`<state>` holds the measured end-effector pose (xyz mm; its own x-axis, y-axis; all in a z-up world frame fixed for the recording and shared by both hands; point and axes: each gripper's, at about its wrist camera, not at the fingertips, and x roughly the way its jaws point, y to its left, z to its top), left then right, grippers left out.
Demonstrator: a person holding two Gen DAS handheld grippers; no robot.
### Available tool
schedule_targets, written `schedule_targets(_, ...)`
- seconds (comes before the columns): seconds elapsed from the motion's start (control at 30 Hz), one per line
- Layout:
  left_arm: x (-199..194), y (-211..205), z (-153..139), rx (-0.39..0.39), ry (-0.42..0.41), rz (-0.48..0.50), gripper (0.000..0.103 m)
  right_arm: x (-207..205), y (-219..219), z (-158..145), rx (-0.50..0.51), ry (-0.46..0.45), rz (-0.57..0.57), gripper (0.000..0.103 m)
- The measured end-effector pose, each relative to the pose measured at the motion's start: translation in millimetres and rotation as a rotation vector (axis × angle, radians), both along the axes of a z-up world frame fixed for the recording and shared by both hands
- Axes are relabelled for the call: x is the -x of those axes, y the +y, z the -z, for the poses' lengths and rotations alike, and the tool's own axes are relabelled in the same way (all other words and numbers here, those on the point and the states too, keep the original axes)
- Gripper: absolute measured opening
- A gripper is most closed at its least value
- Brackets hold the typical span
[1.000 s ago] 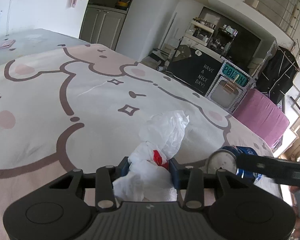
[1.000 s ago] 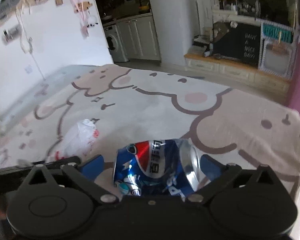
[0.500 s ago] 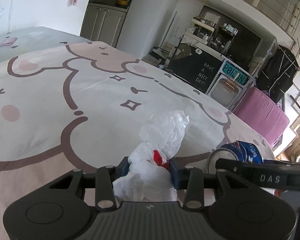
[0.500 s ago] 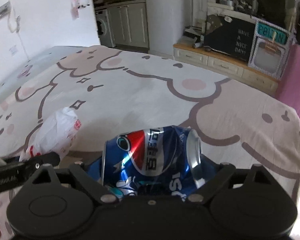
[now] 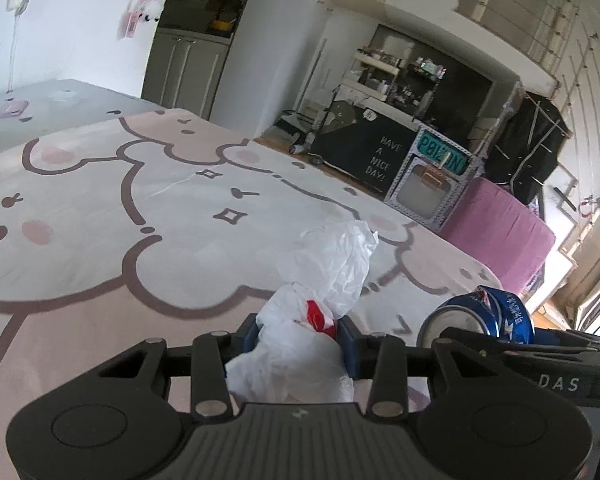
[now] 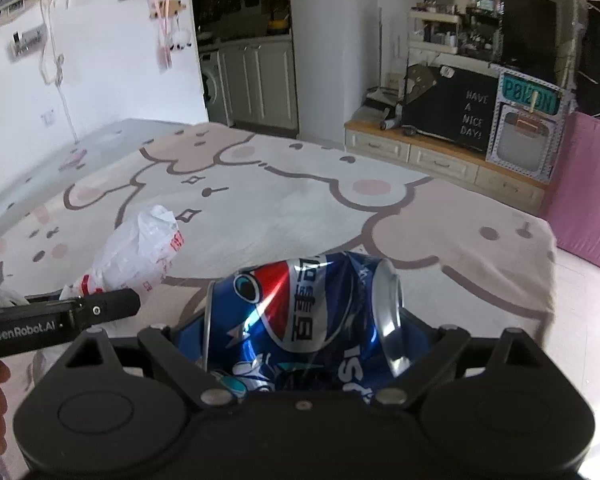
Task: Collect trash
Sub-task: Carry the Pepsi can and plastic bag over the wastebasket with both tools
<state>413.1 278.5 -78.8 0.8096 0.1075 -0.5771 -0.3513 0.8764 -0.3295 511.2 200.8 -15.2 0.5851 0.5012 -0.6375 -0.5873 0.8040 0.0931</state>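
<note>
A crumpled white plastic bag with red print (image 5: 300, 344) is clamped between the jaws of the left gripper (image 5: 300, 334), which are drawn close on its bunched neck; its loose end trails forward, beyond the jaws, above the pale pink cartoon-printed bed cover (image 5: 100, 216). To the right, a dented blue aluminium drink can (image 6: 300, 320) is gripped between the jaws of the right gripper (image 6: 300, 344), set wide around it. The can's long axis lies crosswise to the jaws, its open top at the right jaw. Both pieces are already held, side by side; no bin is seen.
</note>
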Motion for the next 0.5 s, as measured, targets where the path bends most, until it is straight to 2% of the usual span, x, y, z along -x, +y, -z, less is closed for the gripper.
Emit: schedule_targets(0.5,94,-65,-29,-0.099,-0.031,0.093,0.042,111,-86,-22,-0.088,-0.062,0.126,0.094)
